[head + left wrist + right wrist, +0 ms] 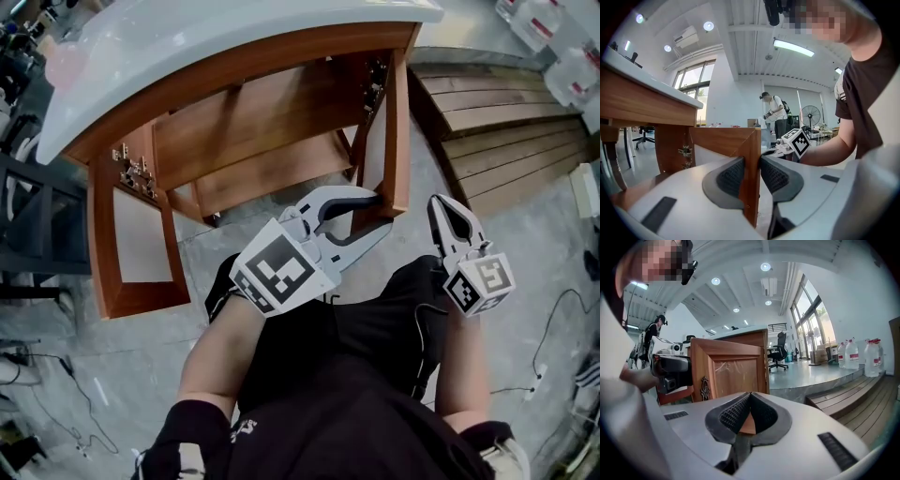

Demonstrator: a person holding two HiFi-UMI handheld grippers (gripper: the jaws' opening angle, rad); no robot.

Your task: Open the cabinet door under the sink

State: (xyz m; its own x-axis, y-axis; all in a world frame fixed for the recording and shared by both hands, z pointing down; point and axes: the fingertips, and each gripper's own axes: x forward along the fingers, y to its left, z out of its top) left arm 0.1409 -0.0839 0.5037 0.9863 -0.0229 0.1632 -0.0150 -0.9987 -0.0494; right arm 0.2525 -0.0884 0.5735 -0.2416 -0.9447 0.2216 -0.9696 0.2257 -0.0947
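Under the pale sink counter (187,47) the wooden cabinet stands with both doors swung out. The left door (127,253) hangs wide. My left gripper (380,211) straddles the free edge of the right door (400,112). In the left gripper view that edge (751,187) stands between the pads (731,178), which lie close along both faces, jaws held wide. My right gripper (439,202) is just right of this door, shut with nothing in it. The right gripper view shows its tips (750,397) together before the door's panelled front (736,371) and ornate handle (704,387).
A stepped wooden platform (506,103) lies right of the cabinet, with water bottles (553,37) behind it. A dark rack (28,216) stands at the left. Cables trail over the grey floor (553,309). Another person (776,115) and a fan (811,117) are far off.
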